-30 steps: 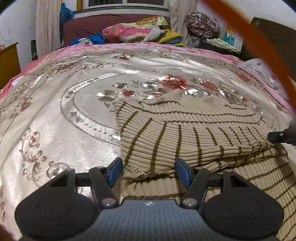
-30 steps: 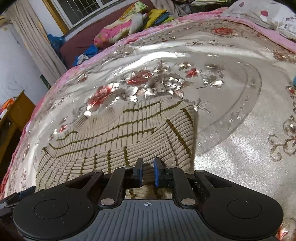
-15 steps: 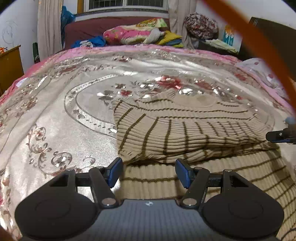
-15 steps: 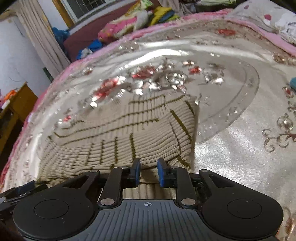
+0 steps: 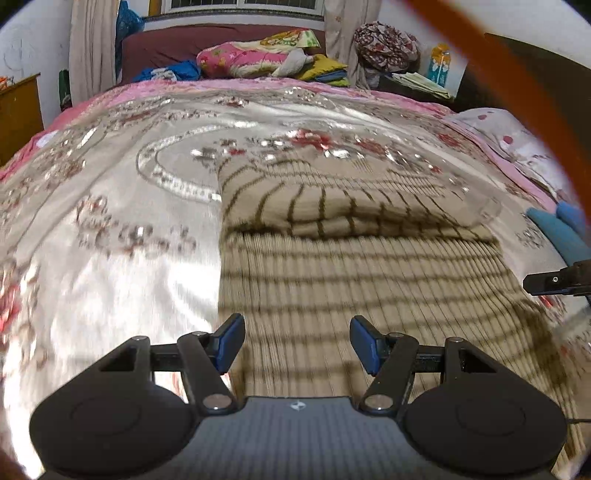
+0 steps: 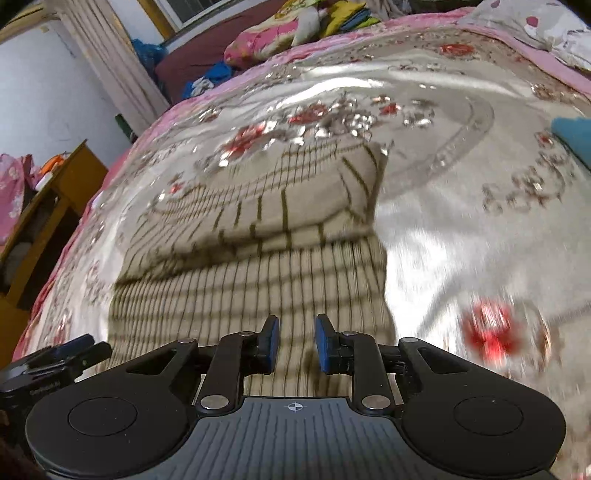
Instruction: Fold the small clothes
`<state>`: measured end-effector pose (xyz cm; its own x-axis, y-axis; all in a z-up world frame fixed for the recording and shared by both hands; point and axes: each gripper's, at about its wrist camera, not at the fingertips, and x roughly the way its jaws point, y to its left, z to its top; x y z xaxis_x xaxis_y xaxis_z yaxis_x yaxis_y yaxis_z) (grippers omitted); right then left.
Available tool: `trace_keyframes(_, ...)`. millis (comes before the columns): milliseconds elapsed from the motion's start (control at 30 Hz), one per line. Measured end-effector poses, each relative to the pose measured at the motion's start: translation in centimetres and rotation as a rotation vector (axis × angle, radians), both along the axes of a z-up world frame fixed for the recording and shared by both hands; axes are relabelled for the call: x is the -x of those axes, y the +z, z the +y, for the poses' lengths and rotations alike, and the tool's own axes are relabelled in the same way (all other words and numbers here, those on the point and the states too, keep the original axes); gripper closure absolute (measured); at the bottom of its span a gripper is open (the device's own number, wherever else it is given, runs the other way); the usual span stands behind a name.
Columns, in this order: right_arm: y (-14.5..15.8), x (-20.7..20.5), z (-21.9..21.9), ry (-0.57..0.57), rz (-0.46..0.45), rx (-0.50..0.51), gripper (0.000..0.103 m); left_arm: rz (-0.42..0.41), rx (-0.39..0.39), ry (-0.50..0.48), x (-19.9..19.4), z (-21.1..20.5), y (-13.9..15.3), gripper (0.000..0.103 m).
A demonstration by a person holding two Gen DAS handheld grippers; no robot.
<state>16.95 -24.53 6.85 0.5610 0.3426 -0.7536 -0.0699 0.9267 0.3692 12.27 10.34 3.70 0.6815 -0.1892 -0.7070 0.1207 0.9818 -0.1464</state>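
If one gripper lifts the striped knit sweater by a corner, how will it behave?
The striped knit sweater will probably droop: its folded top part sags softly over the lower layer. The ribbed knit looks thick, so perhaps rather heavy. On the shiny satin bedspread it may slide when pushed.

A shiny floral bedspread covers the bed. Far back, a window with curtains. At left, a wooden cabinet against white wall.

I can read no words or numbers anywhere. My left gripper's body, at the lower left edge of the right wrist view, carries a faint line of lettering, too small and blurred to make out.
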Motion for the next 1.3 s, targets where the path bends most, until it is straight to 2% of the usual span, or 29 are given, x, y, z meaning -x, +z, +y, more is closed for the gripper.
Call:
trace_keyframes(167,0.4,3.9,-0.8,0.01,0.022,0.005,0.076,0.027,0.009,-0.006,3.3,0.2,-0.3,0.036)
trace_keyframes(300,0.6,6.9,-1.5,0.016,0.03,0.047,0.076,0.044,0.014,0.001,5.6,0.6,-0.5,0.036)
trace_keyframes(500,-0.6,10.8,-2.1,0.029,0.113,0.06,0.075,0.091,0.036,0.016,8.3,1.6,-1.2,0.036)
trace_keyframes(600,-1.6,11.9,-1.9,0.038,0.159,0.038,0.075,0.109,0.022,0.022,9.3,1.7,-1.7,0.036)
trace_keyframes(767,-2.6,12.7,-1.9,0.039,0.208,0.003,0.075,0.142,0.042,0.021,10.5,1.6,-2.3,0.036)
trace_keyframes(1133,-3.5,13.0,-2.0,0.026,0.204,-0.051,0.075,0.161,0.006,0.015,11.0,-0.2,-2.8,0.037)
trace_keyframes(1300,-3.7,13.5,-2.7,0.003,0.207,-0.102,0.075,0.171,0.012,0.001,10.7,-0.4,-2.7,0.043)
